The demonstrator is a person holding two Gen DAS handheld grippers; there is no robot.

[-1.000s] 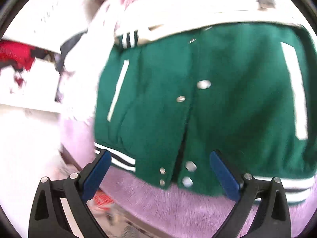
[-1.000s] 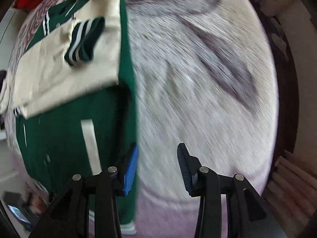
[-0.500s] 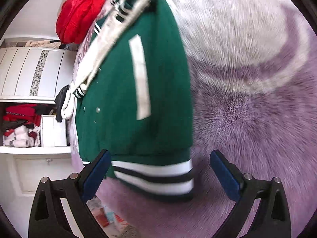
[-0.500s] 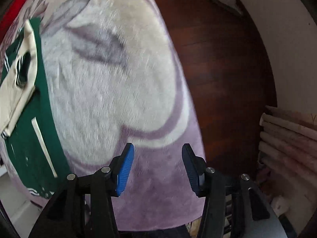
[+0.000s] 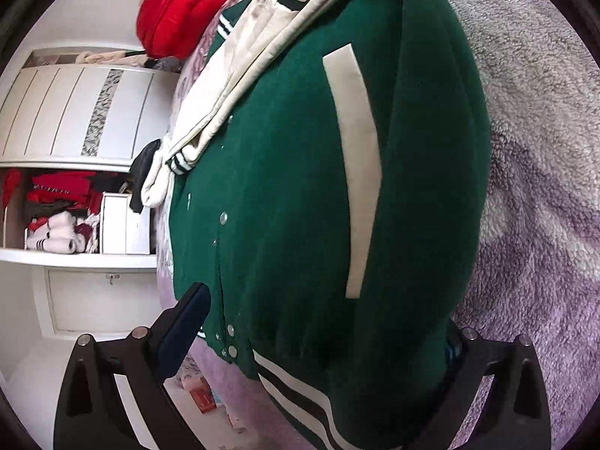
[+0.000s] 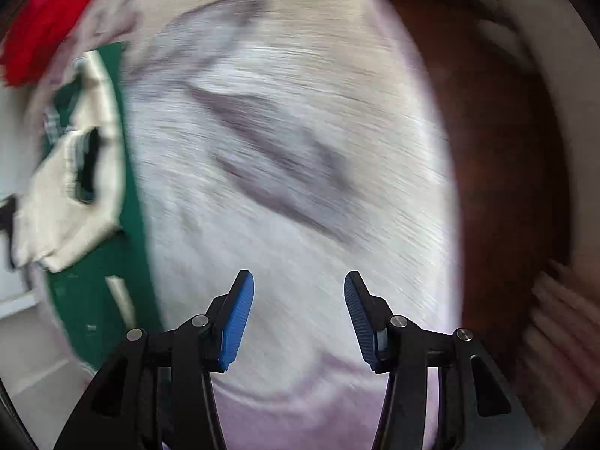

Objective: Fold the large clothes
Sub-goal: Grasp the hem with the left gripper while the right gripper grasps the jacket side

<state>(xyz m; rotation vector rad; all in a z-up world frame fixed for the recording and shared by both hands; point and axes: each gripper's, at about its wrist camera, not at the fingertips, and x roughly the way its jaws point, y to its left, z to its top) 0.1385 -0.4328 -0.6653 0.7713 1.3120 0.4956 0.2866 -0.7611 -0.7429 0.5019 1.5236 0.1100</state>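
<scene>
A green varsity jacket point(image 5: 300, 187) with cream sleeves point(image 5: 240, 86) folded across it lies on a fluffy purple and white blanket point(image 5: 532, 195). Its striped hem point(image 5: 300, 393) sits between the wide-open fingers of my left gripper point(image 5: 318, 337); the right finger is hidden behind the cloth. In the blurred right wrist view the jacket point(image 6: 97, 225) lies at the left, and my right gripper point(image 6: 298, 318) is open and empty above the blanket point(image 6: 300, 150), apart from the jacket.
A red garment point(image 5: 180, 11) lies on the bed beyond the jacket. A white wardrobe point(image 5: 67, 112) with shelves of clothes stands at the left. Dark wood floor point(image 6: 498, 150) shows to the right of the bed.
My left gripper has moved closer, so the jacket's hem now lies between its fingers. My right gripper has swung back towards the jacket and opened wider.
</scene>
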